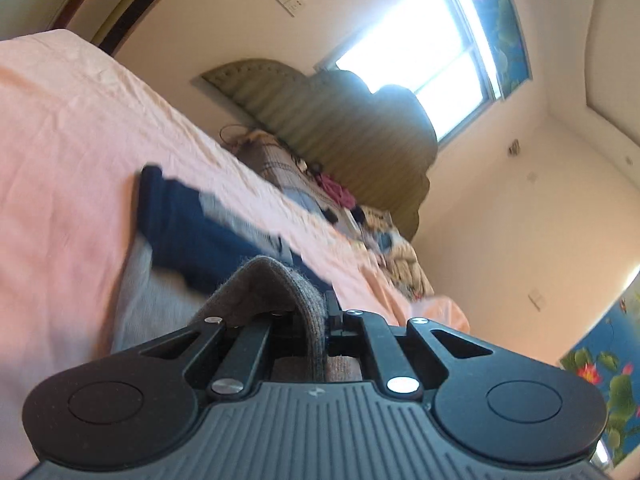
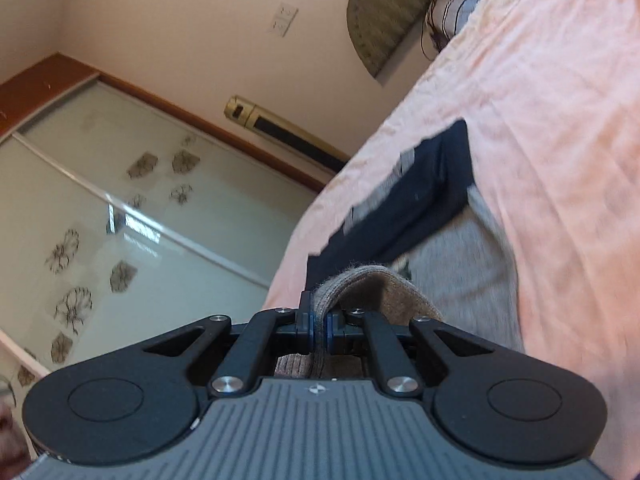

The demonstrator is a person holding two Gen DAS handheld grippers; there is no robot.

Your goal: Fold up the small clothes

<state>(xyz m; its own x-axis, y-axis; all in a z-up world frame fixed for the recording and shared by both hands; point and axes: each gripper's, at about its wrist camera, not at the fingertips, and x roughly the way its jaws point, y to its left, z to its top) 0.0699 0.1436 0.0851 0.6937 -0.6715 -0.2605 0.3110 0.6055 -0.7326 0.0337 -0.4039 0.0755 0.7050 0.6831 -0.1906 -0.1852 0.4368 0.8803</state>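
Pinching the same brown knitted garment [image 1: 276, 284], both grippers hold it raised above the bed. The left gripper [image 1: 320, 320] has its fingers pressed together on a fold of the knit, which arches up and off to the left of the grip. The right gripper [image 2: 318, 322] does likewise, its blue-edged pads [image 2: 306, 326] clamped on a narrow ridge of the knit [image 2: 360, 284], with the rest arching off to the right. Judged from this, each gripper has one end of a single edge — a two-point hold that keeps the cloth taut and level so it can be carried over and laid down as a straight fold. How much of the garment hangs below cannot be told; the gripper bodies hide it.

Just beyond the knit, flat on the pink sheet [image 1: 72, 128], lie a grey garment [image 1: 152, 300] and a navy garment [image 1: 188, 232] with pale stripes, the navy one overlapping the grey one's far end. Both look spread out rather than stacked, presumably waiting their turn or serving as the laying surface.

Farther off in the left view, a heap of mixed clothes [image 1: 344, 200] sits at the head of the bed against a padded headboard [image 1: 340, 120] — probably unfolded stock. Beyond it is a bright window [image 1: 420, 52]. The right view shows a glass-fronted wardrobe [image 2: 100, 208] across the room.

Motion blur on the bedding suggests the grippers are mid-travel.
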